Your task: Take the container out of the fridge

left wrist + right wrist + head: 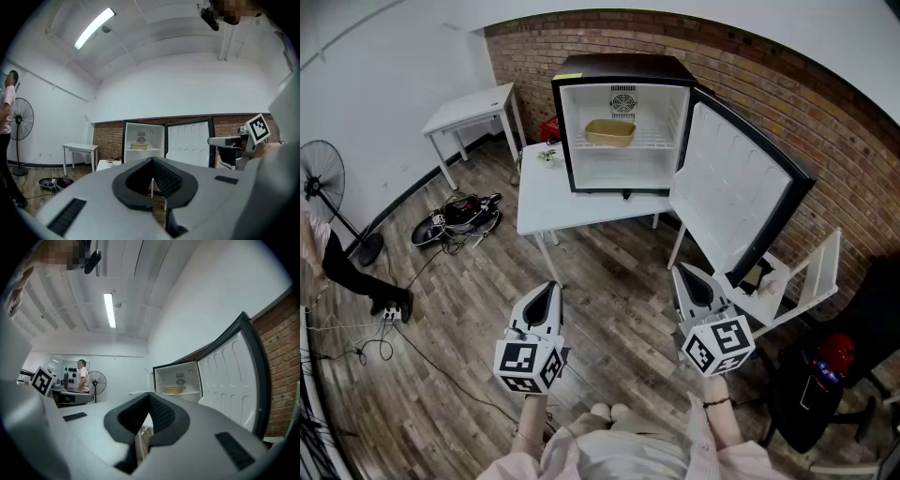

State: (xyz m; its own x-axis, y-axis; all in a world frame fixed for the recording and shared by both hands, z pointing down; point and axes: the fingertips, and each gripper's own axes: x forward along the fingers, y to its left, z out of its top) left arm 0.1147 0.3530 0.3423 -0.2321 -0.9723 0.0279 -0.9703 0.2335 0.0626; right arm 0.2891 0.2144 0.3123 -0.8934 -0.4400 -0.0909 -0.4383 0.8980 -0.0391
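Note:
A black mini fridge (623, 70) stands on a white table (562, 202) with its door (727, 187) swung wide to the right. Inside, a shallow tan container (610, 132) rests on the wire shelf; it also shows small in the left gripper view (139, 146) and the right gripper view (174, 390). Both grippers hover low over the wooden floor, well short of the table. My left gripper (551, 287) (152, 160) is shut and empty. My right gripper (684, 273) (149, 394) is shut too, with nothing in it.
A small plant-like item (547, 156) sits on the table left of the fridge. A second white table (473, 105) stands at the back left. A fan (321, 173), tangled cables (457, 214) and a person's leg (356, 277) are at the left. A white rack (797, 281) and a dark chair (830, 375) crowd the right.

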